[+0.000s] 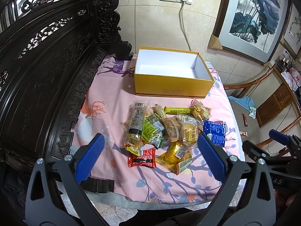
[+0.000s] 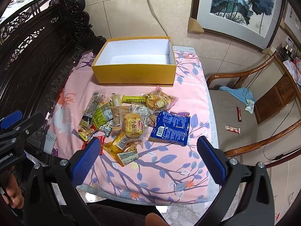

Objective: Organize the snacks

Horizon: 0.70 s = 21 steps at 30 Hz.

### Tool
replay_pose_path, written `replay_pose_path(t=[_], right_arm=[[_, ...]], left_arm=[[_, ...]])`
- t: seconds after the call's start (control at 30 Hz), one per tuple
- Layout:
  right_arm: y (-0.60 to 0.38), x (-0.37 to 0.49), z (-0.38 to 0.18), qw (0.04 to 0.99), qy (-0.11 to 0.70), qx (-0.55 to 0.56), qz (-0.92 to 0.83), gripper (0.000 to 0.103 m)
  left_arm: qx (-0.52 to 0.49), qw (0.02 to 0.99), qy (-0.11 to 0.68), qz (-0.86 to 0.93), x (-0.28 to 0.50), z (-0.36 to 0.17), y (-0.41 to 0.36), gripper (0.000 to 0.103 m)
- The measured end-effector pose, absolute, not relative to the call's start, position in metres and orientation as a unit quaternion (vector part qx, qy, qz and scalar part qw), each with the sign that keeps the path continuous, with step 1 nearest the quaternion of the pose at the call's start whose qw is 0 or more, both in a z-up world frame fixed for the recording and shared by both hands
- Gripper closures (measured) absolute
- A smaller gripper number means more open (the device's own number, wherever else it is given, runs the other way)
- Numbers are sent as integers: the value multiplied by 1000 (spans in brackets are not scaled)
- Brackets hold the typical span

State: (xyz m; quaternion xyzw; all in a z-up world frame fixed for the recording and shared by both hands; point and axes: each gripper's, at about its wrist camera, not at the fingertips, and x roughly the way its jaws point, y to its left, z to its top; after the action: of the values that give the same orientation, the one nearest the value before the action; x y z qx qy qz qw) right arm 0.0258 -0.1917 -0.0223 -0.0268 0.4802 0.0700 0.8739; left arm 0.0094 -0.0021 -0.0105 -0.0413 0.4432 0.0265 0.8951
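The snacks (image 2: 131,116) lie in a loose pile on the pink cloth (image 2: 169,169), just in front of the empty yellow box (image 2: 135,75). They are judged light, soft and crinkly; film wrappers are likely slippery and the contents crushable.

- Blue packet (image 2: 170,129): flat, at the pile's right edge, partly clear of the rest. Take hold at a sealed edge.
- Bun (image 2: 133,126): soft. Pinch the wrapper seam, not the bread.

The right gripper (image 2: 148,158) hovers near the pile, jaws apart, holding nothing. The left gripper (image 1: 150,154) likewise hovers with jaws spread, empty. More wrappers lie on the chair (image 2: 235,116), well apart.
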Motion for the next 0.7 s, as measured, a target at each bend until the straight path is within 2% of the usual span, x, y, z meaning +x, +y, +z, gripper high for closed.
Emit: replay_pose_path(t=[0.7], right_arm=[[-188, 31, -23, 872, 483, -29, 68, 1]], left_arm=[[-45, 893, 448, 26, 14, -11, 1, 2]])
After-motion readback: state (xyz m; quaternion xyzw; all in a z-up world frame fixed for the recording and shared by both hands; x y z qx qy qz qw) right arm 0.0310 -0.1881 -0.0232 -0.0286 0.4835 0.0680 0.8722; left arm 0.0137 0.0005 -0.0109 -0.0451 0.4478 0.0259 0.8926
